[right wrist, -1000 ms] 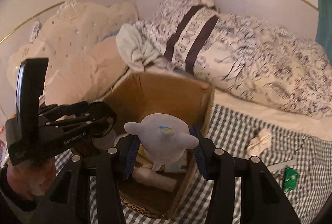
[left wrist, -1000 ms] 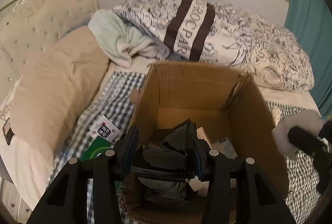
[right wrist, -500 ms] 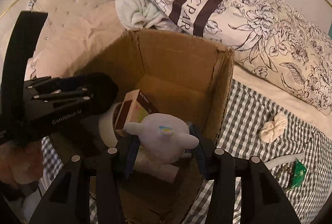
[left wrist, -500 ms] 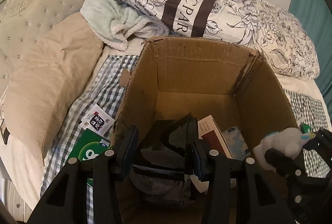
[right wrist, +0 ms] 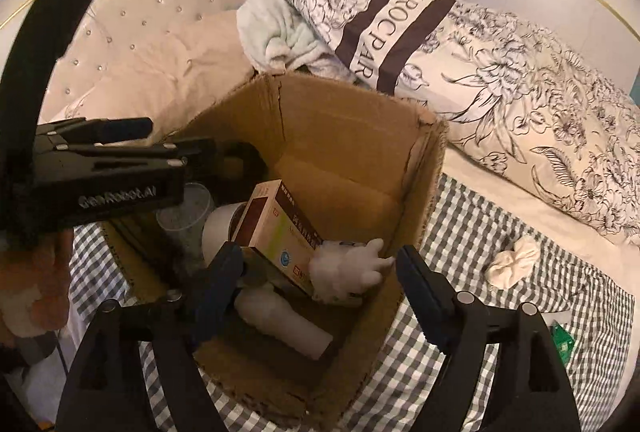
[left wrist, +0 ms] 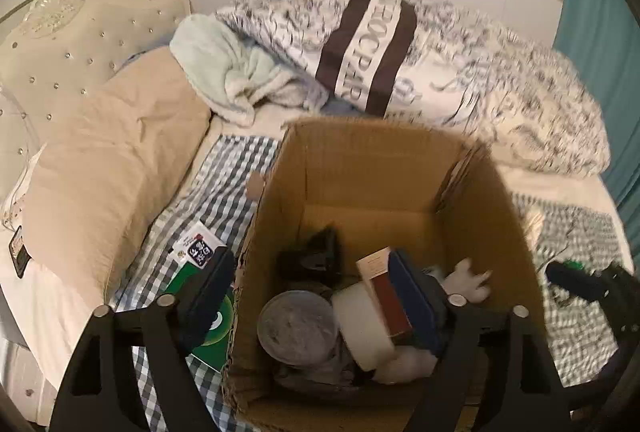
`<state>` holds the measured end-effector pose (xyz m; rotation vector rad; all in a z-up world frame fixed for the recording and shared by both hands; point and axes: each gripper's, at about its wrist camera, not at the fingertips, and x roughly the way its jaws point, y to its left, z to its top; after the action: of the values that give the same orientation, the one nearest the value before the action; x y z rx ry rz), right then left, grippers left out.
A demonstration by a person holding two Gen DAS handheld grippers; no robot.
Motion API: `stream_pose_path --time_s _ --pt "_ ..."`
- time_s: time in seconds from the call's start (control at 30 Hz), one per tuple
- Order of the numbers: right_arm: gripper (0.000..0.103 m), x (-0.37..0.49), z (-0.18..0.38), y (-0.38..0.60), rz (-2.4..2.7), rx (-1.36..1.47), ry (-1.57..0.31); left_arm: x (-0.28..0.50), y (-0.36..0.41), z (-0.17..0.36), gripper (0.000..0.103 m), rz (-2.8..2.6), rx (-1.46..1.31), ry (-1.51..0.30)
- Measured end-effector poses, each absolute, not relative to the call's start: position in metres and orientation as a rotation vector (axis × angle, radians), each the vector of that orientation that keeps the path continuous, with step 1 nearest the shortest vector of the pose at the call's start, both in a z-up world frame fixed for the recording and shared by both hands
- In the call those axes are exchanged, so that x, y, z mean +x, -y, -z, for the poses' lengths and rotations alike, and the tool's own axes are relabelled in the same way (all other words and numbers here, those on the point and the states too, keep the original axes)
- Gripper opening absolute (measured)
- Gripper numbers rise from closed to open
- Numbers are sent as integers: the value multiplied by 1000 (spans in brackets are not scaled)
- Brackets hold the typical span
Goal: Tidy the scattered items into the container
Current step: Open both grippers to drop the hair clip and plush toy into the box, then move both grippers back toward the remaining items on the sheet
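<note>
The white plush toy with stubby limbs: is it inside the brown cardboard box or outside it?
Inside. The white plush toy lies within the brown cardboard box, against a beige carton, free of the opening right gripper.

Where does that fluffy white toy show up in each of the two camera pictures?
Left wrist view: the white plush toy is right of centre, inside the cardboard box, by its right wall.
Right wrist view: the toy is at centre, low, beside the pale carton.
Shared landmark: the cardboard box.
</note>
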<state>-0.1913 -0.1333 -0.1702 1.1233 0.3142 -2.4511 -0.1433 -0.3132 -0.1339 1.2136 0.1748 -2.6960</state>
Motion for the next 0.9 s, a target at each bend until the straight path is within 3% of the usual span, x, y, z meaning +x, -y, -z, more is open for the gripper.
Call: stream_pose_path --time_s 0.47,0.9 --pt "90 -150 123 91 2557 997 -212 -102 283 75 103 2740 1032 -158" --pt "103 -95 77 30 2664 878 -88 -55 240 32 103 2788 891 -134"
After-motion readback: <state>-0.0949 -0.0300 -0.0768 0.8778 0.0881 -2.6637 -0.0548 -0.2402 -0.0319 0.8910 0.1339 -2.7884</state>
